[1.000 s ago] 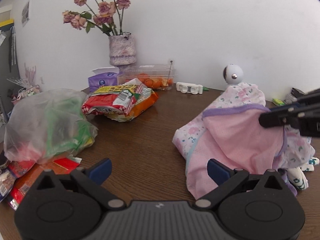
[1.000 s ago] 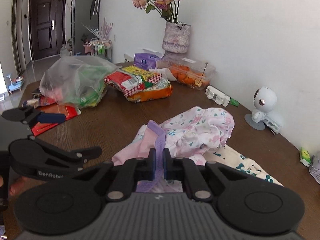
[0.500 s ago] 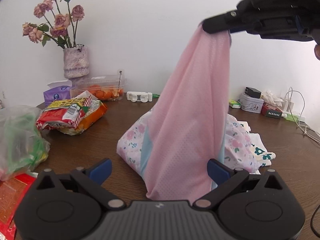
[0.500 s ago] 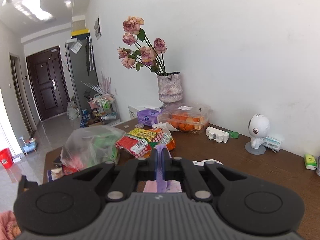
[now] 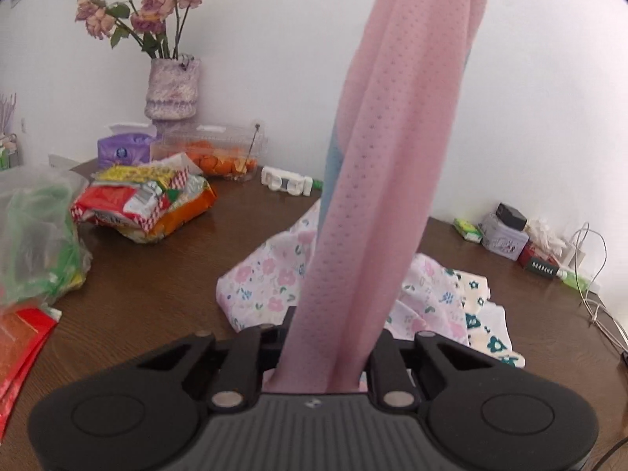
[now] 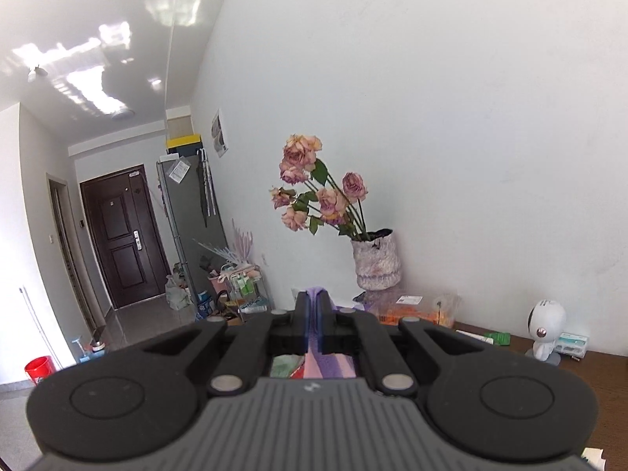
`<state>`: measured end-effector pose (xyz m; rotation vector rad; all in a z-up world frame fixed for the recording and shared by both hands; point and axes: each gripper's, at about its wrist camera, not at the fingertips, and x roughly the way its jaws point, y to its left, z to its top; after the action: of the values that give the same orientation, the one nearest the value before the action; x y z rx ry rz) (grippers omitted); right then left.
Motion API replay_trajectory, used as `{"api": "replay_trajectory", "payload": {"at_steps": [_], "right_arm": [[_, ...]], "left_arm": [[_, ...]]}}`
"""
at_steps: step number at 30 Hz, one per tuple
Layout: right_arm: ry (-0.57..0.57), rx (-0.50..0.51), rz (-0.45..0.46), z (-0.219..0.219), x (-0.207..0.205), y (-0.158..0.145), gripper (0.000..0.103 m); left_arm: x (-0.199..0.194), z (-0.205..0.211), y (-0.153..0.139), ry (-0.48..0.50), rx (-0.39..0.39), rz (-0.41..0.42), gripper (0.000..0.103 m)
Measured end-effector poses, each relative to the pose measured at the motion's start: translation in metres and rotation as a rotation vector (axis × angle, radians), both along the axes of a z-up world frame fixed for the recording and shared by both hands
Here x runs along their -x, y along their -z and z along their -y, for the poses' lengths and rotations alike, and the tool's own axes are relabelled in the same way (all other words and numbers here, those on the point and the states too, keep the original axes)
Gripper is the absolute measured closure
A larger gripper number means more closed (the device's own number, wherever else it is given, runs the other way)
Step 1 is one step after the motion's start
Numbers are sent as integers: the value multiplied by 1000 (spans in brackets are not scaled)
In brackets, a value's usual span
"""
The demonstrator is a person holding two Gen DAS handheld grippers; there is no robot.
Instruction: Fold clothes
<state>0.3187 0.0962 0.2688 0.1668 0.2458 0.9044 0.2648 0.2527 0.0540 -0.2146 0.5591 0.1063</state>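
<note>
1. Left gripper, bottom centre of the left wrist view: jaws closed in on the lower end of the pink garment, gripping it.
2. Right gripper, lower centre of the right wrist view: jaws clamped on a purple hem of the same garment.
3. Pink garment: perforated mesh, light-blue edge on its left, hanging as one taut vertical column from the frame top to the left gripper.
4. Behind it on the brown table: one floral garment, crumpled, centre; one white piece with teal flowers at lower right.
5. Upper left: one vase of roses.
</note>
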Motion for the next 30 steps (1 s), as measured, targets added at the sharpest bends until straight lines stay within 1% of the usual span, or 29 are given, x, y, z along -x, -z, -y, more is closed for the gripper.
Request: {"api": "replay_trajectory", "payload": {"at_steps": [1,3,6,8,10,12,14,15,18,20,21,22,24,26,28,30], "right_arm": [[20,-17,13,3,-1,-9,100],[63,-60,50,12,-1,-30,100],[129,-133,100,33,1,-61,100],[169,-190,131,56,5,-81,100],[202,-235,174,83,16,-95,100],[238,-265,231,114,31,-108,100],[272,-276,266,147,45,-115,100],[289,-277,280,164,52,-117,100],[342,-254,306,209,72,-116,100],[376,-231,317,240,89,-108,100],[388,-210,315,250,94,-103,100],[401,-183,311,260,100,-95,100],[427,-91,270,274,110,-69,100],[450,-7,201,286,109,-36,100],[470,73,118,299,106,3,100],[494,136,13,311,98,49,100]], "left_arm": [[-1,0,-12,-16,-37,31,94],[-6,-3,-41,-45,-89,97,94],[-19,-17,-93,-61,-65,162,97],[-24,-21,-130,-50,-54,211,97],[-21,-14,-164,10,-47,256,97],[-11,7,-190,86,-74,299,97],[-1,34,-203,173,-95,319,96],[5,50,-204,224,-90,317,95],[20,92,-195,380,-23,282,94],[30,117,-184,481,30,263,94],[35,129,-178,527,51,252,94],[34,142,-163,553,48,215,94],[32,167,-134,604,41,142,92],[29,192,-104,653,35,67,92],[10,208,-56,664,45,-66,92],[-10,223,-8,658,49,-188,92]]}}
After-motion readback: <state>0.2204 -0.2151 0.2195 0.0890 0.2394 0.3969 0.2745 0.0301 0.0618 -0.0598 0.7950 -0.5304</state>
